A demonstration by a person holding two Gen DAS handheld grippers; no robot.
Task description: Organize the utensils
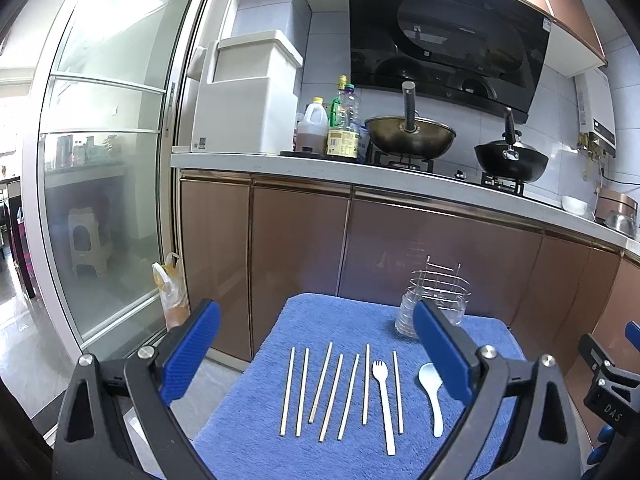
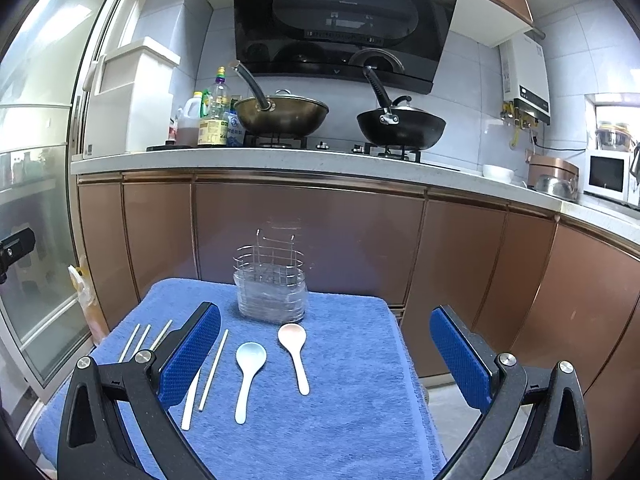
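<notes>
1. Both tools, left (image 1: 316,354) and right (image 2: 325,354), hover spread and empty.
2. Chopsticks (image 1: 326,390), spork (image 1: 384,408) and spoons (image 2: 249,376) lie flat on the blue towel (image 2: 352,400), near the wire holder (image 2: 271,292).
3. Likely first: pinch one handle mid-length, lift level, drop upright into the holder.

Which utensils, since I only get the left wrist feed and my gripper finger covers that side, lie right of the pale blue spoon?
Observer: One pink spoon. It lies on the blue towel just right of the pale blue spoon, with its bowl toward the wire utensil holder.
Operator: Is anything in that holder? I see only part of it.
Observer: It looks empty from the right wrist view. The utensils I can see all lie on the towel.
Operator: And the right gripper? I only catch its edge.
Observer: The right gripper is open and holds nothing.
</notes>
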